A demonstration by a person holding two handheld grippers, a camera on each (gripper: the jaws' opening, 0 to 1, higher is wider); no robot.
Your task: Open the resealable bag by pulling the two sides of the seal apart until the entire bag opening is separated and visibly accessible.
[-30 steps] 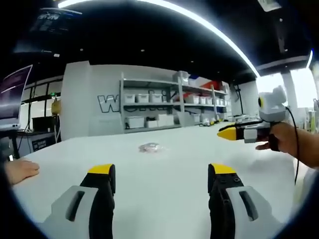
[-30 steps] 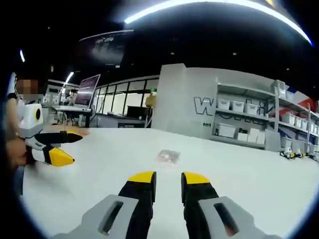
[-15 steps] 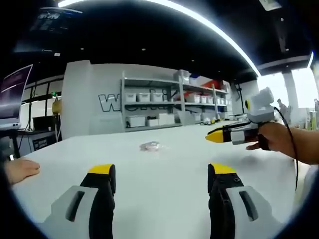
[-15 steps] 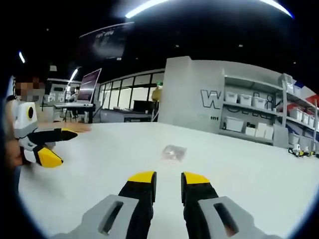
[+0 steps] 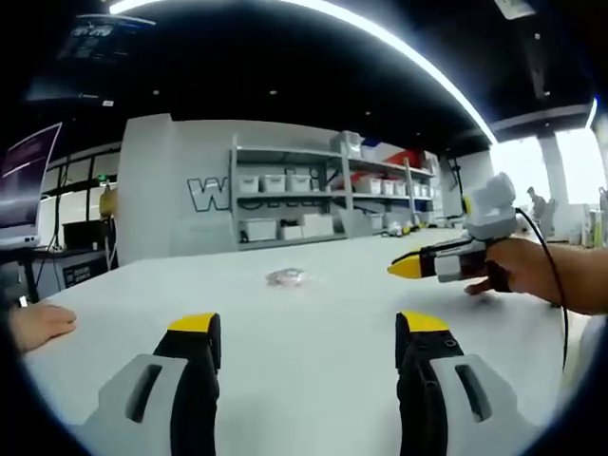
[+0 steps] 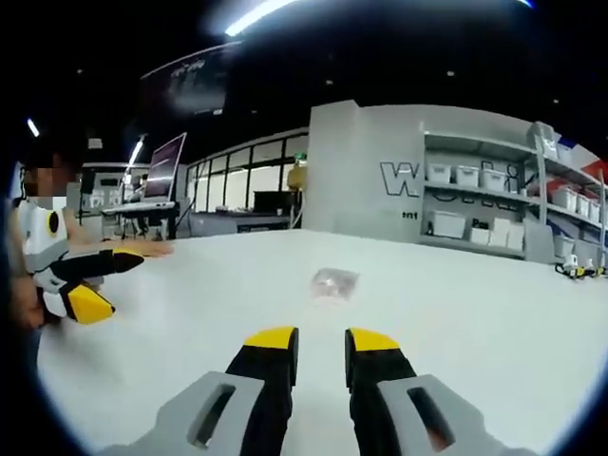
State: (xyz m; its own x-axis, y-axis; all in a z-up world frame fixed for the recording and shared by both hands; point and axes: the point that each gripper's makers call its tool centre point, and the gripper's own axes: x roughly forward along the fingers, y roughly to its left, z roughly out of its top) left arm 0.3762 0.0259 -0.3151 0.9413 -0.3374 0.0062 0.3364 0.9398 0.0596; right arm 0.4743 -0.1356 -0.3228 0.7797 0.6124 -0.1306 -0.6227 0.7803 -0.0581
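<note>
Nothing done yet: the resealable bag (image 5: 285, 278) (image 6: 334, 283) lies untouched on the table (image 5: 313, 323), at 12 o'clock of both tongs; left tongs (image 5: 309, 328) wide open, right tongs (image 6: 321, 339) narrowly parted, both empty

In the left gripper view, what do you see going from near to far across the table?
Left gripper → resealable bag lying on the white table → shelves with white bins at the back.
</note>
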